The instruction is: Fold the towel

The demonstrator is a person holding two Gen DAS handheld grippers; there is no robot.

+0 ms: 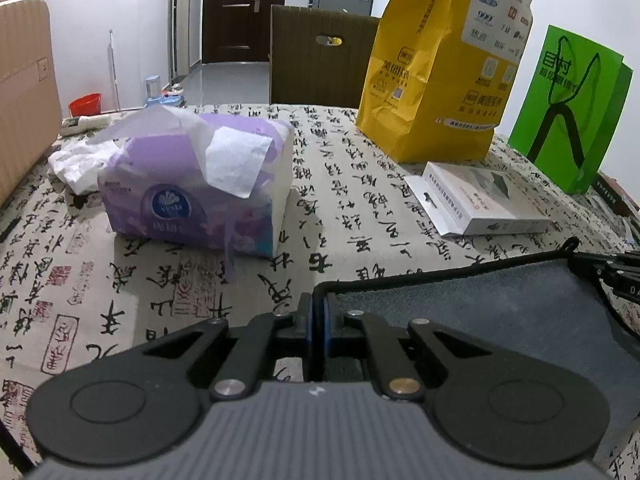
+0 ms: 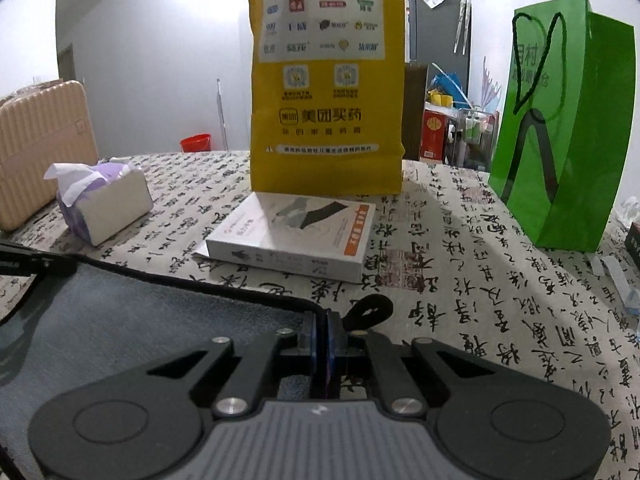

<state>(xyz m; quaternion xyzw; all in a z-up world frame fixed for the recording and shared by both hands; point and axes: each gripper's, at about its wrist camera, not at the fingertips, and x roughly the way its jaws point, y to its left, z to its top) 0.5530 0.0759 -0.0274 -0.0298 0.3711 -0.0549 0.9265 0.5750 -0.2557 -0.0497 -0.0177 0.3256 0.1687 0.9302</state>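
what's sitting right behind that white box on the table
The yellow paper bag stands upright directly behind the white box, on the calligraphy tablecloth. The bag hides whatever is behind it, and its contents cannot be seen.

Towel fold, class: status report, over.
Left gripper shut on towel corner; right gripper shut on the other corner. Towel's edge taut between them. White box ahead, not touching.
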